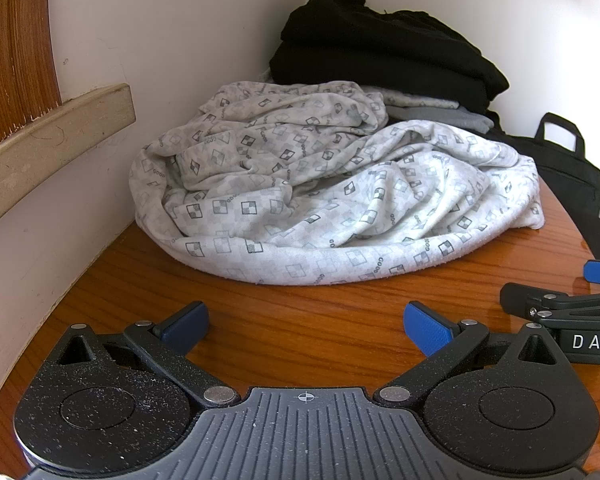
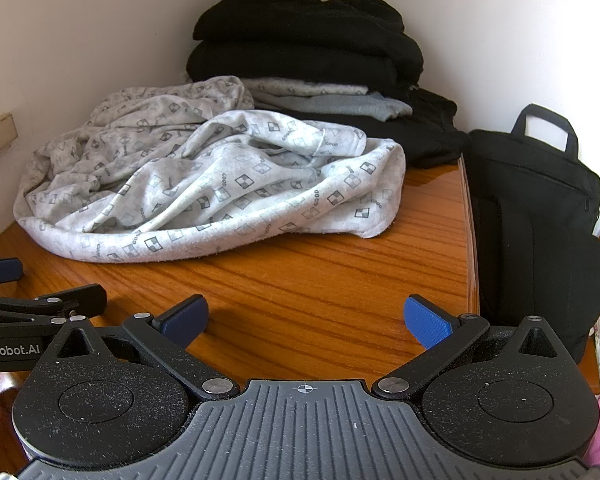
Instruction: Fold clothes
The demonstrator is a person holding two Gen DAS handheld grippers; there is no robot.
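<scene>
A crumpled white garment with a grey checked-square print (image 1: 332, 196) (image 2: 204, 184) lies in a heap on the wooden table (image 1: 300, 320) (image 2: 320, 284), toward the far corner. My left gripper (image 1: 306, 326) hovers over bare wood just short of the heap, open, with nothing between its blue pads. My right gripper (image 2: 306, 322) stands beside it on the right, also open and holding nothing, a little short of the garment's near hem. Each gripper shows at the edge of the other's view.
Behind the heap a stack of folded clothes (image 1: 380, 48) (image 2: 304, 48), black on top and grey below, fills the wall corner. A black bag (image 1: 564, 168) (image 2: 536, 216) stands off the table's right edge. White walls close the left and back; a wooden rail (image 1: 52, 136) runs along the left wall.
</scene>
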